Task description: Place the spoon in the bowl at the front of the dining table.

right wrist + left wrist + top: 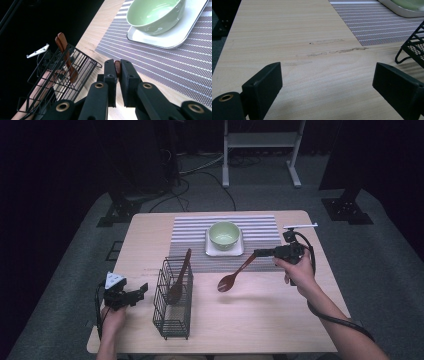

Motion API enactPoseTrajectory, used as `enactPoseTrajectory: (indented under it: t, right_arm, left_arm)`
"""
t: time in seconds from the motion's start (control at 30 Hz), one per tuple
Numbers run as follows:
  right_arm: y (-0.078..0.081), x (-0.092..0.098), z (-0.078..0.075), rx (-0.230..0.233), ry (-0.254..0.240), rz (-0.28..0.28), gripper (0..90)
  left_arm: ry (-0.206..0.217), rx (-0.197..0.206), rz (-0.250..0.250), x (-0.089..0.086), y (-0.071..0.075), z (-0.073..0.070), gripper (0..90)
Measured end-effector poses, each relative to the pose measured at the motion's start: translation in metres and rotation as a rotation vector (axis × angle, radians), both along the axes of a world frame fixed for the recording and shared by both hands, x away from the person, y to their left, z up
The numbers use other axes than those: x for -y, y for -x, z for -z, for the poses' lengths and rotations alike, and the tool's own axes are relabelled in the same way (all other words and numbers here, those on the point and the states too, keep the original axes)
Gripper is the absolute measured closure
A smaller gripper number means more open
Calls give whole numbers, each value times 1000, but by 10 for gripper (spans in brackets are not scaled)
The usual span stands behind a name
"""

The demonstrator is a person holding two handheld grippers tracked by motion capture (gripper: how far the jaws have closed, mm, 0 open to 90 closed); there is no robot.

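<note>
**Right gripper held a wooden spoon in the air beside the wire basket**

The wire basket (173,298) stood on the near left part of the wooden table (260,315), and everything else is placed from it. A brown wooden utensil (179,277) leaned inside the basket, its handle rising out of the top toward the far side. In the right gripper view the basket (57,82) showed what looked like two brown handles (65,56) close together, though how many pieces were in it could not be told for certain.

To the right of the basket, the right gripper (260,253) was clamped on the handle end of a reddish-brown wooden spoon (234,276). The spoon slanted down toward the basket, its bowl hanging above the table with a shadow beneath it, apart from the basket. In the right gripper view the jaws stood nearly together with the spoon handle (117,68) pinched between them.

To the left of the basket, near the table edge, the left gripper (141,292) was held by the person's left hand (113,320). Its jaws were spread wide with only bare table between them, as the left gripper view (327,82) showed; a corner of the basket (412,47) appeared at that view's right edge.

Beyond the basket lay a striped grey placemat (260,227), with a pale green bowl (224,234) sitting on a white square plate (224,251) upon it.
</note>
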State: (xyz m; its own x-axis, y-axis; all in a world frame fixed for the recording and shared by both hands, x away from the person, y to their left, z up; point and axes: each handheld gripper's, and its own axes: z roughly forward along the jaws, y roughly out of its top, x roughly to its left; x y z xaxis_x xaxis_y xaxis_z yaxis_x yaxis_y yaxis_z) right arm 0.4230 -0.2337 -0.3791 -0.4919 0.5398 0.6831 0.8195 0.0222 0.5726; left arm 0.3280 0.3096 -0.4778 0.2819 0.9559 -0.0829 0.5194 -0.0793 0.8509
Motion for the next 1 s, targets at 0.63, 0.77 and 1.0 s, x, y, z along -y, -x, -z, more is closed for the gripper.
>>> enactPoseTrajectory:
  t: [0.63,0.77,1.0]
  right_arm:
    - [-14,-6,-3,0,9,26,831]
    - [-17,-8,-4,4,10,28,831]
    - [-21,-12,-7,6,13,32,831]
  left_arm:
    - [5,-2,-2,0,0,0,82]
    - [8,-1,-3,0,0,0,82]
    - [8,-2,-3,0,0,0,83]
